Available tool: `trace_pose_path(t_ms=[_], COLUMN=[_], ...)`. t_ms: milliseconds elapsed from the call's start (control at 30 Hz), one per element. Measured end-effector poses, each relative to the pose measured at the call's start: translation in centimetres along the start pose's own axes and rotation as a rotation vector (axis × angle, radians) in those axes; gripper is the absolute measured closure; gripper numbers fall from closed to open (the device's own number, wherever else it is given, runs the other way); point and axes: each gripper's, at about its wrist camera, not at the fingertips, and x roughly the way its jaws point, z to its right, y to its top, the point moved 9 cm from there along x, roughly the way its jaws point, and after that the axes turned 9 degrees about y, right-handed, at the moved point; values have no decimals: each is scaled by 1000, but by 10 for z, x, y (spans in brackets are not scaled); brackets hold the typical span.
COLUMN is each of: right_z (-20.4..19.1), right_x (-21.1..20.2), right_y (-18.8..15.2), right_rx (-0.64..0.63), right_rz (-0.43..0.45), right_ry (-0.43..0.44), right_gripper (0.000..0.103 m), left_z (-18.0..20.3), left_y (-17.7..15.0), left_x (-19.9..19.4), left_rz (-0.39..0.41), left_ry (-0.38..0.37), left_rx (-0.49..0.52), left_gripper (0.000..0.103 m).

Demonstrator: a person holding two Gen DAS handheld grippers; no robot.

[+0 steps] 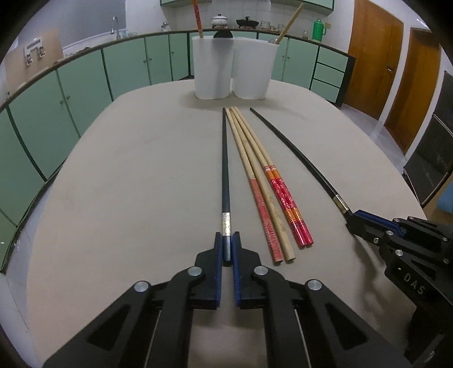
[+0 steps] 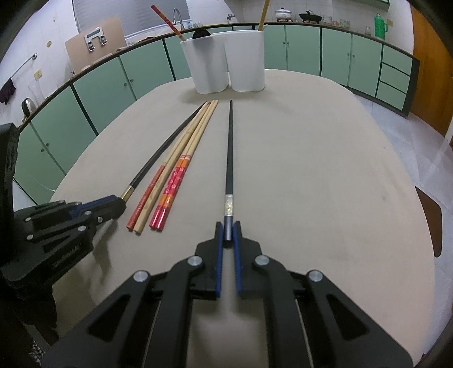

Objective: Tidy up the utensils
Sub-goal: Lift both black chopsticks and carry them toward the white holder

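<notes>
The left claw [image 1: 227, 243] is clamped on the butt end of one black chopstick [image 1: 225, 169], which lies flat on the bench [image 1: 127, 184] pointing toward the far edge. The right claw [image 2: 228, 232] is clamped the same way on a second black chopstick [image 2: 230, 158] — also flat, also aimed at the far edge. Between the two black sticks lie four wooden chopsticks [image 1: 263, 192], side by side and touching, their red-patterned ends toward the near edge. At the far edge stand two white holders [image 1: 230, 70], touching each other — a red-topped chopstick [image 1: 197, 17] leans in the left one, a plain wooden one [image 1: 290, 24] in the right.
</notes>
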Motion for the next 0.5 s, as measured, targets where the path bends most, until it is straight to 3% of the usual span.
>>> trace_pose_path(t_ms=[200,500], right_z=[-2,-8], right_x=[-11,-53], right_y=[6,45], right_rx=[-24,-54], right_rz=[23,116], right_ry=[-8,8], right_gripper=[97,97], left_z=[-4,-17], left_y=[6,48], left_x=[-10,-60], left_rz=[13,143], left_ry=[-9,-6], left_rx=[-20,-34], left_gripper=[97,97])
